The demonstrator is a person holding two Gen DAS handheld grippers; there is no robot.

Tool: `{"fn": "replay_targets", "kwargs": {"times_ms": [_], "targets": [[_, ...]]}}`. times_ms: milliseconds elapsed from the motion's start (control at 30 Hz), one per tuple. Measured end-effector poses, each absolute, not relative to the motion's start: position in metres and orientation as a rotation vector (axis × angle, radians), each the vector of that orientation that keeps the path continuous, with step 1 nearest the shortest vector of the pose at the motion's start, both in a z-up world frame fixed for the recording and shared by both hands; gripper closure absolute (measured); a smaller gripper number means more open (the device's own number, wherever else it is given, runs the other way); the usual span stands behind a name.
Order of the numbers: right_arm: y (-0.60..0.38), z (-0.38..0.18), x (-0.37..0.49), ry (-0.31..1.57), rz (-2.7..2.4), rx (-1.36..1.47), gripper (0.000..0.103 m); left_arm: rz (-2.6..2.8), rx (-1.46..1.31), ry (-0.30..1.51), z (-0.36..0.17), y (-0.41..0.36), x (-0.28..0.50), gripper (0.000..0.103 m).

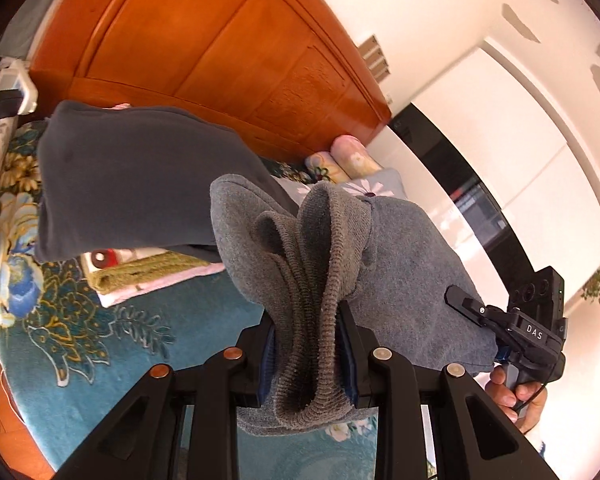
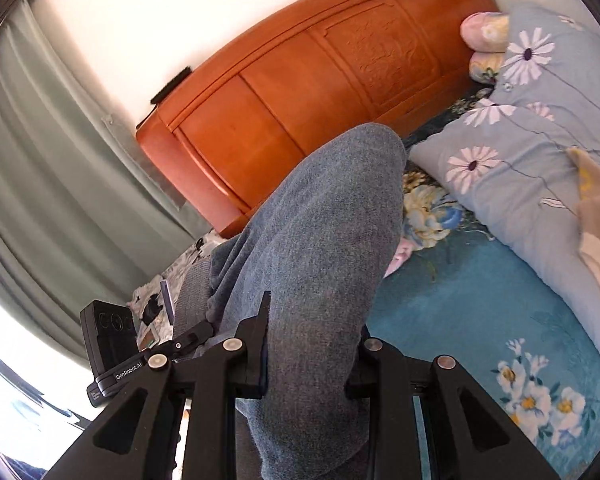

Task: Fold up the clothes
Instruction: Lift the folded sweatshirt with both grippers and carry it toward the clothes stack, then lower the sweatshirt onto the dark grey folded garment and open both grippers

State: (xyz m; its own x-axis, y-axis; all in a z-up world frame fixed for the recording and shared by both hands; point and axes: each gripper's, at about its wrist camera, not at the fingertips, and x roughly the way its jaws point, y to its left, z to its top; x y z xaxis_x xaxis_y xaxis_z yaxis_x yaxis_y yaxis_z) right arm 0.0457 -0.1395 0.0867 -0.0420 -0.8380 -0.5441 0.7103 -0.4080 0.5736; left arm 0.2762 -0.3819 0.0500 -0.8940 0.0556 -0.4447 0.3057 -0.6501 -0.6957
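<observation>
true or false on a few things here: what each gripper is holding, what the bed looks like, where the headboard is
1. The left gripper is clamped on bunched grey garment fabric. True.
2. The right gripper is empty and wide open. False: grey fabric fills the gap between its fingers and it is shut on the garment.
3. The bed cover is plain white. False: it is teal with a flower pattern.
4. An orange-brown wooden headboard stands behind the lifted garment. True.
5. A light blue pillow with daisy prints lies on the bed. True.
6. The garment lies flat on the bed. False: both grippers hold it up, and it hangs between them.
</observation>
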Motion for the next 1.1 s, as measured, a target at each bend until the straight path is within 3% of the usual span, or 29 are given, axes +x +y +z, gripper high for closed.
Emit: {"fn": "replay_targets", "kwargs": {"times_ms": [467,667,833,967,1100], "targets": [[-0.394,0.109,-0.044,0.052,-1.432,0.955,0.078,-2.516,0.391,1.152,0.05,-0.538,0.237,0.074],[-0.465,0.032,-0.084,0.133,-1.424,1.129,0.076,-2.35,0.536,1.294,-0.023,-0.584,0.213,0.073],[-0.459,-0.012,-0.106,0.014,-1.388,1.218,0.069,-2.366,0.535,1.371,-0.036,-0.595,0.223,0.067],[-0.45,0.001,-0.107,0.066,-1.428,1.203,0.066,-2.36,0.575,1.392,-0.019,-0.593,0.228,0.06],[-0.434,0.026,-0.119,0.065,-1.525,1.187,0.061,-2.368,0.561,1.256,0.012,-0.584,0.243,0.055]]}}
